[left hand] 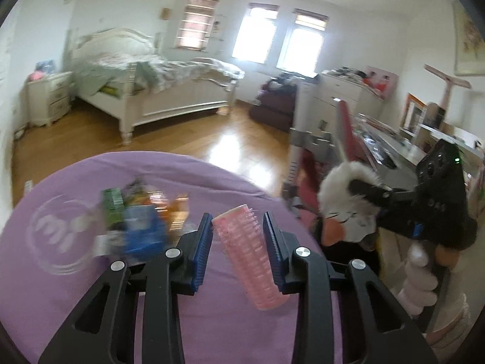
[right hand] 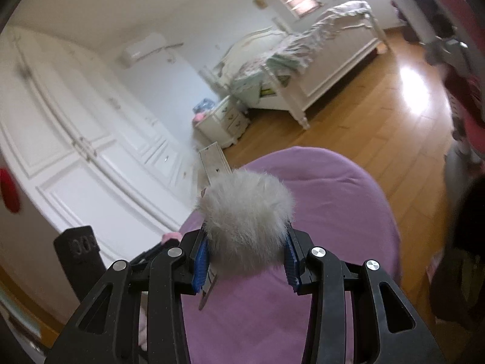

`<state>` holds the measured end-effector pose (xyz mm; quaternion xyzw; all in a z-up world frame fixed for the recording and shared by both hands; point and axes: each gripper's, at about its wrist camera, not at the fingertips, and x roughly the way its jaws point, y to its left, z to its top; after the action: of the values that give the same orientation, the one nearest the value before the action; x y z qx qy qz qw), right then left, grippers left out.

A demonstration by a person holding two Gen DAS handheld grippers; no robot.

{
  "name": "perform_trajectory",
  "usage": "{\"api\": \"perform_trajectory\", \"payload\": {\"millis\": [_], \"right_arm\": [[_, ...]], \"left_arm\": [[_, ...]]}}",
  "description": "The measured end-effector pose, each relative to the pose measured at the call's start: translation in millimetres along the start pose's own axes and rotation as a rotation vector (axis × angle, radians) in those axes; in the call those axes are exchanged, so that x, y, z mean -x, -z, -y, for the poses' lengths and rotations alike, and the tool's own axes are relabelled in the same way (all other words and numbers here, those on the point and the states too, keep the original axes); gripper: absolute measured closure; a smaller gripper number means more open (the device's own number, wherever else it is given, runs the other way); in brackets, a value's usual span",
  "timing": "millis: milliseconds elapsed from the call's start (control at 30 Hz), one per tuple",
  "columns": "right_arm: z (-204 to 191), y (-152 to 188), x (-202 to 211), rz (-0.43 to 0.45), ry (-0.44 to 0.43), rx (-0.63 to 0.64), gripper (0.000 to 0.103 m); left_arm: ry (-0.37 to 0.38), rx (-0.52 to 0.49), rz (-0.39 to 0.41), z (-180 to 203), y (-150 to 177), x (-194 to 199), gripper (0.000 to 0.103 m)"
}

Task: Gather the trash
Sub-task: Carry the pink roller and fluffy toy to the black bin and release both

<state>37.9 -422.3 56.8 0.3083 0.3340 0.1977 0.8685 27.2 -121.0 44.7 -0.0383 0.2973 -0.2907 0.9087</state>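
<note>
Transport step — left gripper (left hand: 238,236) closed on a pink roller (left hand: 245,254), right gripper (right hand: 247,257) closed on a fur puff (right hand: 245,221); next, a bin — none visible.

White bed (left hand: 157,91), wood floor (left hand: 188,133), bright windows (left hand: 282,42).

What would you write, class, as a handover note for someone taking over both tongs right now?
Left tongs: shut on a pink hair roller, held above the purple cloth.
Right tongs: shut on a grey fur pompom with a metal strip behind it, also over the cloth.
Small packets lie piled on the cloth, blurred; no bin is visible.
Done: two items picked up.
Left: drop both wherever trash goes, then probably clear the pile.
</note>
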Motion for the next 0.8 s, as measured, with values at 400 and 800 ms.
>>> {"api": "perform_trajectory", "payload": {"millis": [400, 800], "right_arm": [[103, 3, 116, 0.178, 0.127, -0.139, 0.063], [198, 23, 163, 0.231, 0.321, -0.272, 0.062]], "left_arm": [[0.222, -0.105, -0.094, 113, 0, -81, 0.069], [0.369, -0.153, -0.253, 190, 29, -179, 0.069]]}}
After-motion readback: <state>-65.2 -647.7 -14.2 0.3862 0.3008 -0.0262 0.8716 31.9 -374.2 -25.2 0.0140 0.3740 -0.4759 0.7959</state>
